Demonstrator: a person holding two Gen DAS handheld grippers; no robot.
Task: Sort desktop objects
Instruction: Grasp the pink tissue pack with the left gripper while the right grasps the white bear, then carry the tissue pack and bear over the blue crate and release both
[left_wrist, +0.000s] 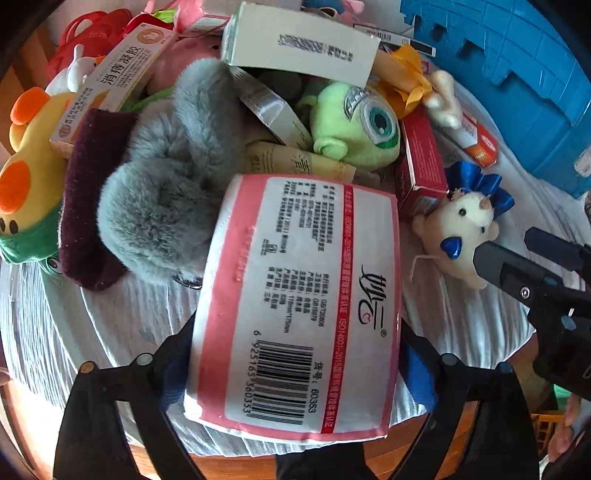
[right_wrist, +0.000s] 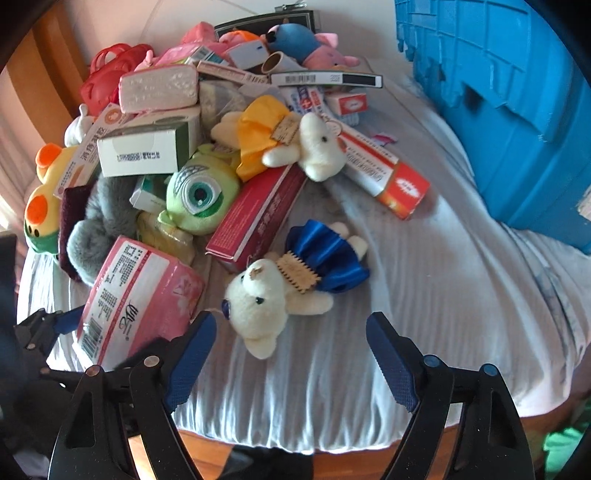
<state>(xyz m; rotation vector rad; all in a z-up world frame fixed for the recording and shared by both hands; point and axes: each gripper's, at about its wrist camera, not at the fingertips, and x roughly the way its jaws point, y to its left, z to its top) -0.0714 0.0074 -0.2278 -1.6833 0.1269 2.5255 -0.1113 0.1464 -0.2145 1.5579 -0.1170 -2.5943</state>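
A pink-and-white tissue pack (left_wrist: 306, 295) lies on its side at the near edge of the pile, barcode toward the camera. My left gripper (left_wrist: 295, 373) straddles it, one blue-padded finger close to each side; I see no pinch in the wrapper. In the right wrist view the same pack (right_wrist: 140, 295) shows a left finger (right_wrist: 68, 318) at its end. A white plush bear in a blue dress (right_wrist: 273, 295) lies on the cloth. My right gripper (right_wrist: 291, 363) stands open just short of its head, nothing between the pads. The bear (left_wrist: 461, 236) also appears beside the right gripper (left_wrist: 508, 247).
A pile covers the back left of the white cloth (right_wrist: 424, 295): a green one-eyed plush (right_wrist: 199, 195), a grey furry item (left_wrist: 166, 192), a dark red box (right_wrist: 258, 214), a yellow-dressed bear (right_wrist: 295, 144), and more cartons. A blue crate (right_wrist: 517, 110) stands right. The wooden table edge (right_wrist: 351, 458) runs in front.
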